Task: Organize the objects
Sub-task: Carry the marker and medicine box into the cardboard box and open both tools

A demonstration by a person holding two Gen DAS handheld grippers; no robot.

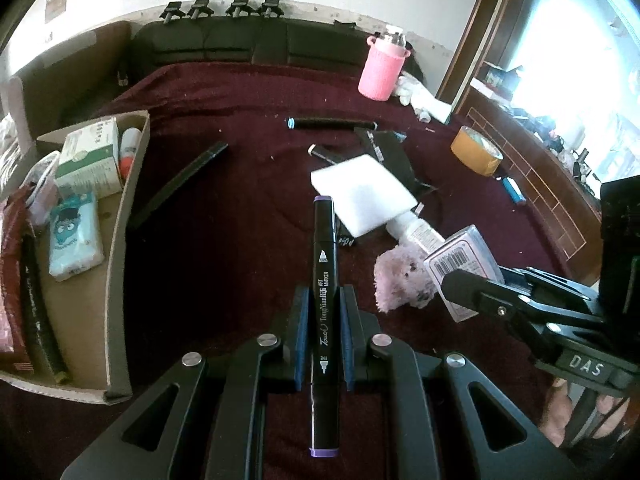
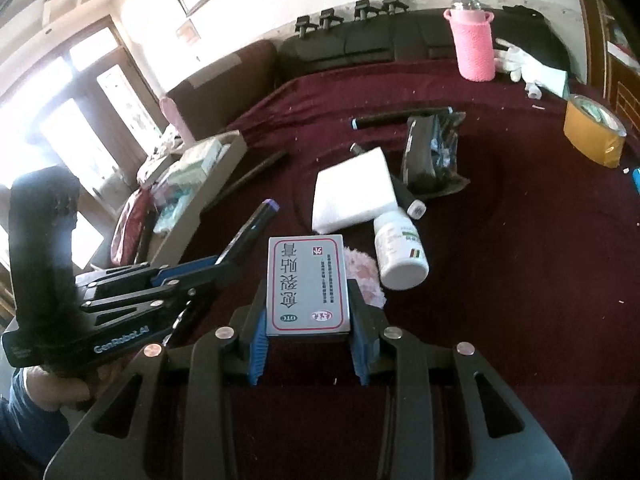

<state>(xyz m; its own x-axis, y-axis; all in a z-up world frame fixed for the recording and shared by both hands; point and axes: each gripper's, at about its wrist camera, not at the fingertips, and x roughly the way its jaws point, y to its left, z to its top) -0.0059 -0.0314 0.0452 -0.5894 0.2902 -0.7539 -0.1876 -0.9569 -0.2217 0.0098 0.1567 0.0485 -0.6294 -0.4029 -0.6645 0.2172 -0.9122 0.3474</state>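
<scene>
My left gripper [image 1: 324,295] is shut on a black marker with purple end caps [image 1: 325,264]. The marker lies along the fingers and sticks out ahead, held above the dark red cloth. My right gripper [image 2: 309,294] is shut on a flat grey box with a red border [image 2: 307,286], label side up. The left wrist view shows the right gripper [image 1: 476,292] at the right with that box [image 1: 460,260]. The left gripper [image 2: 216,266] and its marker [image 2: 252,228] appear at the left of the right wrist view.
An open cardboard tray [image 1: 120,240] at the left holds a tissue pack, a green box and other items. On the cloth lie two black markers [image 1: 332,123], a white pad [image 1: 362,196], a white bottle [image 1: 416,232], a pink plush [image 1: 404,280], a tape roll [image 1: 476,152] and a pink-sleeved bottle [image 1: 382,68].
</scene>
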